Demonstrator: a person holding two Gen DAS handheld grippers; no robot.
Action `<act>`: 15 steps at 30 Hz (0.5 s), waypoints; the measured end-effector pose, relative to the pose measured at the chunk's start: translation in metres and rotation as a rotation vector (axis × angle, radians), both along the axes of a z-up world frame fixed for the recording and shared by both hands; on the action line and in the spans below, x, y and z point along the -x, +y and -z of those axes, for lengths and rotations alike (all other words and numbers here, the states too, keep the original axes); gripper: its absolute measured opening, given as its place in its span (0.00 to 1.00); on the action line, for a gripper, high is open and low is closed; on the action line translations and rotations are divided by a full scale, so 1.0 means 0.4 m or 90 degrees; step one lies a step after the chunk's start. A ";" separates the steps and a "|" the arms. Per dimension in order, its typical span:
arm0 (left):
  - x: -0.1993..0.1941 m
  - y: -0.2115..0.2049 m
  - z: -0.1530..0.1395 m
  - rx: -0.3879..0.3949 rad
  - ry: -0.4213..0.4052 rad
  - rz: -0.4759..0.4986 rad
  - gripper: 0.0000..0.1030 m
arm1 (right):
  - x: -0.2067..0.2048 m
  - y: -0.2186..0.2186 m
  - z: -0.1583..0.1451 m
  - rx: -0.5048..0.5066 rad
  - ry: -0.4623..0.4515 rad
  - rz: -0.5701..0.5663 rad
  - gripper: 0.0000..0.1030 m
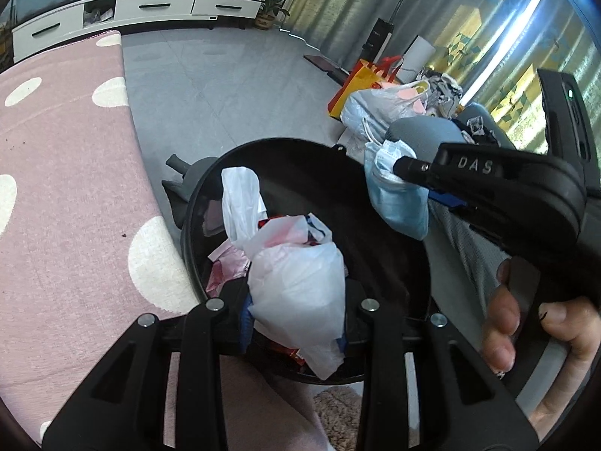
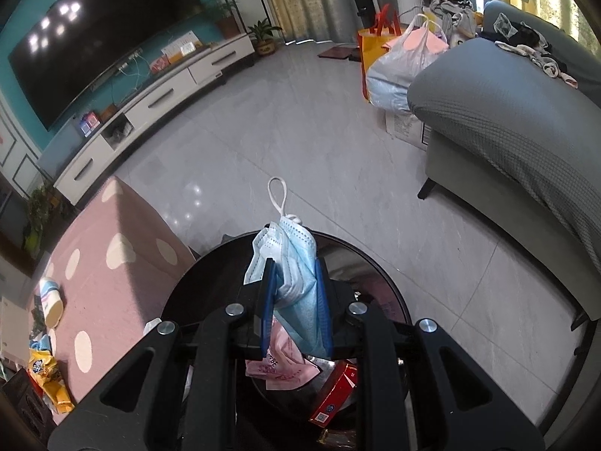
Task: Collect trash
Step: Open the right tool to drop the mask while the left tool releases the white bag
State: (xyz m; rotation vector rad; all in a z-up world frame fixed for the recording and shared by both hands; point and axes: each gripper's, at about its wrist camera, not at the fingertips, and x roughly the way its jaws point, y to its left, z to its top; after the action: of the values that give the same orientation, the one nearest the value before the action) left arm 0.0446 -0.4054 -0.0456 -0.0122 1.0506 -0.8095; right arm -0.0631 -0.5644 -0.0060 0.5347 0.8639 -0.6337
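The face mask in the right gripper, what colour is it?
Light blue face mask, white ear loop; clearest in the right wrist view.

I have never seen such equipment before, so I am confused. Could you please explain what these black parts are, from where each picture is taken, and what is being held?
There is no robot here. A person holds two black hand grippers, each with a camera looking along its fingers. In the left camera's picture, the left gripper pinches a white plastic bag over a black trash bin, and the right gripper enters from the side. In the right camera's picture, the right gripper clamps a blue face mask above the same bin. A pink dotted mat lies on the floor beside it.
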 end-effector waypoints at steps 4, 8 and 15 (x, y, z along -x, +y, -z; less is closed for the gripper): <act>0.000 0.002 0.014 0.001 0.013 0.002 0.33 | 0.000 0.001 0.003 0.000 0.005 0.002 0.21; -0.001 0.001 0.020 0.000 0.012 0.001 0.33 | -0.001 -0.002 0.008 -0.004 0.009 0.004 0.21; -0.001 -0.010 0.032 -0.003 0.021 0.001 0.33 | -0.008 0.003 0.012 -0.004 0.014 -0.006 0.21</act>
State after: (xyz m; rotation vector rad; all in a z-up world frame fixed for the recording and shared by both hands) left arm 0.0451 -0.4092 -0.0583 -0.0198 1.0833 -0.8104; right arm -0.0599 -0.5632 -0.0107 0.5294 0.8886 -0.6297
